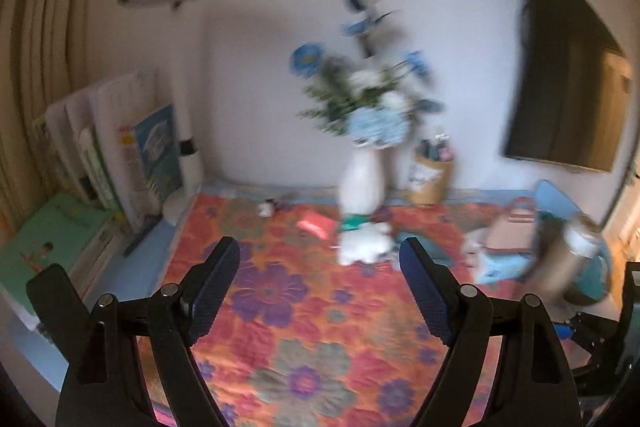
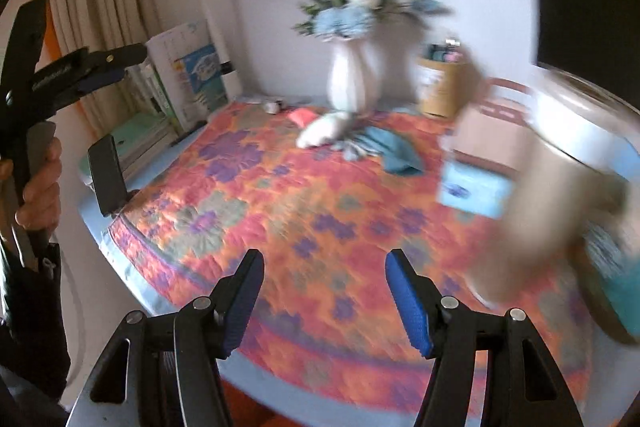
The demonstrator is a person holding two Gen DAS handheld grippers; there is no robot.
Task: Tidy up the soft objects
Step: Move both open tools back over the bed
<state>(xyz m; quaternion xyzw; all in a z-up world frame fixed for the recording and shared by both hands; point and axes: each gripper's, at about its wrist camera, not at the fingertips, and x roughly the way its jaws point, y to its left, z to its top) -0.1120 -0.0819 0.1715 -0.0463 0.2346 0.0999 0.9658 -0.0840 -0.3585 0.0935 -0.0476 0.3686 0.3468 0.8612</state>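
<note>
Both grippers, left [image 1: 320, 291] and right [image 2: 324, 301], hover with jaws apart and empty over a floral cloth [image 2: 304, 203]. Well ahead of them, a white plush [image 1: 364, 243] and teal rag [image 2: 396, 151] lie by a vase [image 1: 362, 183].

A white vase [image 1: 362, 179] of blue flowers [image 1: 372, 95] stands at the wall beside a tan pen holder [image 1: 430, 181]; books [image 1: 132, 155] lean left, near a white lamp [image 1: 186, 131]
</note>
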